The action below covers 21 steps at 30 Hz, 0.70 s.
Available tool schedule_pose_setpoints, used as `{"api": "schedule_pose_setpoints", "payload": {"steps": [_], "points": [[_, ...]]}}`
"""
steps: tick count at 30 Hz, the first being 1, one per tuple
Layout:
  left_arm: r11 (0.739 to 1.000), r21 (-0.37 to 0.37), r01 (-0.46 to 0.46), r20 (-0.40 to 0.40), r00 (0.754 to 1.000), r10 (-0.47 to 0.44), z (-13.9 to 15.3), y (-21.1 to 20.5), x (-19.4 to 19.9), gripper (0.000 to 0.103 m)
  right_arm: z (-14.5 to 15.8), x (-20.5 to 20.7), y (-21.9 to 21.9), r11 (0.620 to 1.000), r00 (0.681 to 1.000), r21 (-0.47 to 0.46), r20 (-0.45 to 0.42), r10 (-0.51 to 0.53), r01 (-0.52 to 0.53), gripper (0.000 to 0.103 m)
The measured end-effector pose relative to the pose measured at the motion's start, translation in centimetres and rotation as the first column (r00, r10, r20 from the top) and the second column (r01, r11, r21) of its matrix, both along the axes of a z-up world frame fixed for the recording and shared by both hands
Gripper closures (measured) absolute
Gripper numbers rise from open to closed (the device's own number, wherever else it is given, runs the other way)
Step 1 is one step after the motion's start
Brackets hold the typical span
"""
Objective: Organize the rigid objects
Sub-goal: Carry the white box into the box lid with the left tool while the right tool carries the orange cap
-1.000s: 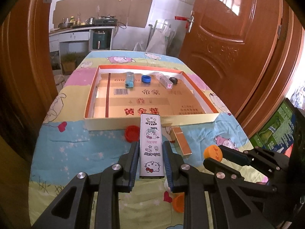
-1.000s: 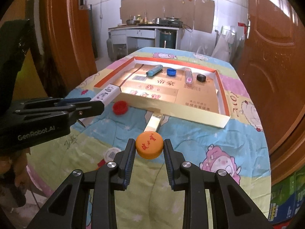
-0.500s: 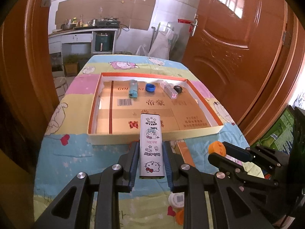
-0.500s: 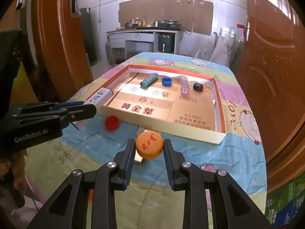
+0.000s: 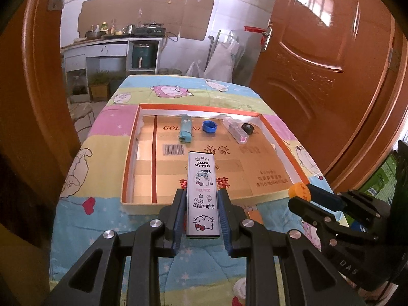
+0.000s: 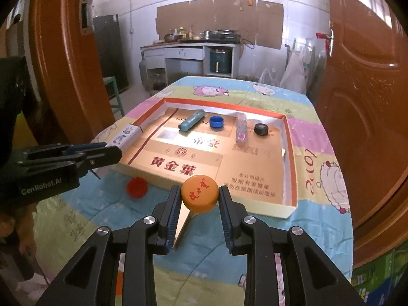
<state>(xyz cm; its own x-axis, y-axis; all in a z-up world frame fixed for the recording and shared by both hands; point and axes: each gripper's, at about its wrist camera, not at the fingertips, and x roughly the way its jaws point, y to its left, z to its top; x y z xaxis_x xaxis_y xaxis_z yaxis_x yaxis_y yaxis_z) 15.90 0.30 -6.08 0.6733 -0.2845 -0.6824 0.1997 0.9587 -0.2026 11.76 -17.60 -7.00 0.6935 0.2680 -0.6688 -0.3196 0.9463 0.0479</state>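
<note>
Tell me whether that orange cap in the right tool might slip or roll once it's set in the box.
The orange cap looks rigid and light, so the grip probably holds. Laid flat in the box it should stay; dropped on edge, its round rim could roll.

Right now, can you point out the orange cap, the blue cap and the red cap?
orange cap (image 6: 200,196), right wrist view, its printed top.
blue cap (image 6: 216,122), right wrist view, its rim.
red cap (image 6: 137,187), right wrist view, its top.
</note>
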Motion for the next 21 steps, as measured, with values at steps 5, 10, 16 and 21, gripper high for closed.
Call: {"api": "schedule_pose_setpoints", "payload": {"steps": [5,10,16,21], "points": [[1.0,-0.002,-0.003,-0.011,1.0,0.003,-0.2,0.0,1.0,0.077,0.1,1.3,-0.3,1.0,1.0,0.001,-0.004,-0.002,0.002,0.073],[1.0,0.002,-0.007,-0.018,1.0,0.007,-0.3,0.0,2.1,0.077,0.0,2.5,-0.3,1.0,1.0,0.006,-0.013,0.003,-0.003,0.072],[1.0,0.012,-0.02,-0.017,1.0,0.02,-0.2,0.3,4.0,0.077,0.2,4.5,0.1,1.0,1.0,0.017,-0.013,0.017,-0.017,0.072],[0.999,0.035,-0.033,-0.021,0.999,0.033,-0.2,0.5,6.2,0.077,0.4,6.7,0.5,0.999,1.0,0.018,-0.011,0.029,-0.029,0.072]]}}
